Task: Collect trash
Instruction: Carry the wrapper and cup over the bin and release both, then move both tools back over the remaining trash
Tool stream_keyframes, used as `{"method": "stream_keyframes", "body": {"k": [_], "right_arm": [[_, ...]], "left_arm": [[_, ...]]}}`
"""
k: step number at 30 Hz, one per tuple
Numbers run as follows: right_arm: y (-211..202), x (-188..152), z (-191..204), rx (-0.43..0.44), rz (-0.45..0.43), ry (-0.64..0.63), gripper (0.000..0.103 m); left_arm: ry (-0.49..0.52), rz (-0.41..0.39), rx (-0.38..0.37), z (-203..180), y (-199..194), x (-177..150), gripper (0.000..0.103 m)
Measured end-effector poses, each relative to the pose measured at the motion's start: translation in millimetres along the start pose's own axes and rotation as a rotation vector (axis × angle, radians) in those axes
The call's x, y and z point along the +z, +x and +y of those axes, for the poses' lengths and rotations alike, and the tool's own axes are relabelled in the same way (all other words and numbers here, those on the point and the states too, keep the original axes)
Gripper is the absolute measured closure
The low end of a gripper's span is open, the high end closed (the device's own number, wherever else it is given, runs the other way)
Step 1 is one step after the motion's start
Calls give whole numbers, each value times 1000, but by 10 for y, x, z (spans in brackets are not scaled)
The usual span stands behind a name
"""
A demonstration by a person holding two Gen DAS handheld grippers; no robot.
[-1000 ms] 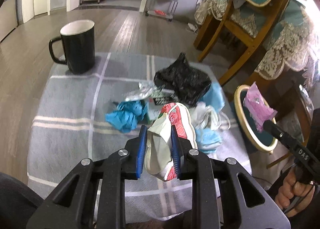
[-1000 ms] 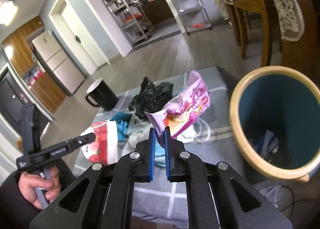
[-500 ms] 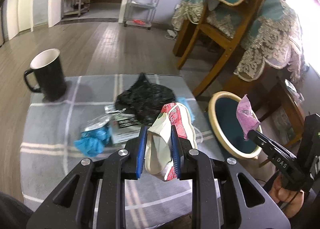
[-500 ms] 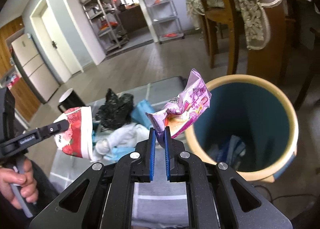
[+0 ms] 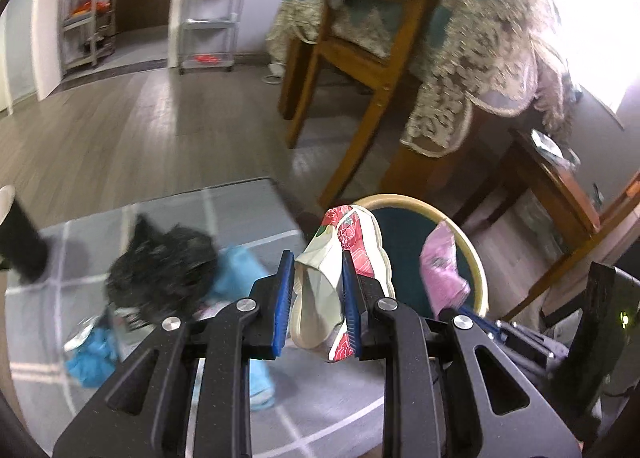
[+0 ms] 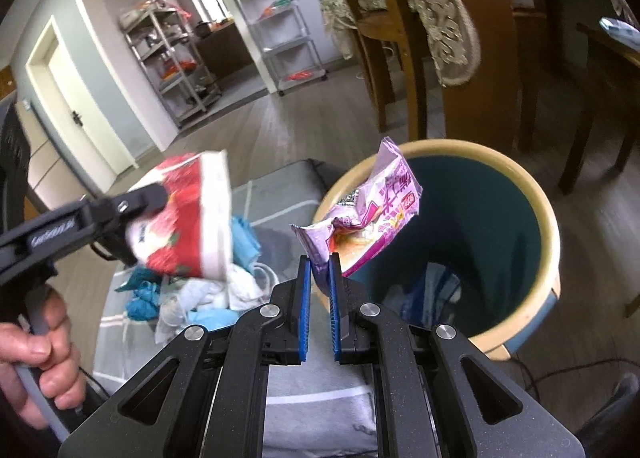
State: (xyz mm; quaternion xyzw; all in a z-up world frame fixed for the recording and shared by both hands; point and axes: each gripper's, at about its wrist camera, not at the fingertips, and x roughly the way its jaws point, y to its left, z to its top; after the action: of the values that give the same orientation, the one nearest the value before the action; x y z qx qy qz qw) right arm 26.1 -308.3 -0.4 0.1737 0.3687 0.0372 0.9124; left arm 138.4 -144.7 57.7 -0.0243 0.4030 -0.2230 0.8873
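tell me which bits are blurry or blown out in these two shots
Left wrist view: black bag and rug trash smeared by motion, window corner at upper right blown out, paper cup sharp. Right wrist view: the cup is motion-blurred, pink wrapper and bin crisp.

The purple snack wrapper (image 6: pixel 370 214) is crinkled, glossy plastic film. The paper cup (image 6: pixel 188 218) looks matt beside it. Lace-edged cloth (image 5: pixel 472 70) drapes the far wooden chair (image 5: pixel 360 70), over a plank floor (image 5: pixel 132 130) with a soft sheen.

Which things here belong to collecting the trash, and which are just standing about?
Part of the job: paper cup in left gripper; purple wrapper in right gripper; bin; black bag.
Just there: mug; chair; shelves.
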Motion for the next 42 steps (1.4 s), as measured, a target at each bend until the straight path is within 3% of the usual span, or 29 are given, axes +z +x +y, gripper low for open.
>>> {"method": "stream_keyframes", "body": {"k": [13, 23, 28, 33, 40, 42], "right_arm": [[107, -72, -410, -41, 66, 131, 93], [232, -99, -478, -66, 126, 168, 93], [267, -89, -516, -69, 142, 193, 86], [247, -111, -510, -73, 132, 201, 75], [266, -110, -487, -72, 123, 197, 69], [267, -110, -471, -72, 118, 196, 60]], "left_arm": [[76, 104, -61, -511, 793, 68, 80], [99, 174, -74, -597, 1081, 22, 79], [84, 170, -72, -556, 1077, 28, 54], [81, 132, -50, -455, 935, 72, 49], [61, 88, -5, -172, 670, 82, 38], [57, 77, 6, -82, 581, 66, 36]]}}
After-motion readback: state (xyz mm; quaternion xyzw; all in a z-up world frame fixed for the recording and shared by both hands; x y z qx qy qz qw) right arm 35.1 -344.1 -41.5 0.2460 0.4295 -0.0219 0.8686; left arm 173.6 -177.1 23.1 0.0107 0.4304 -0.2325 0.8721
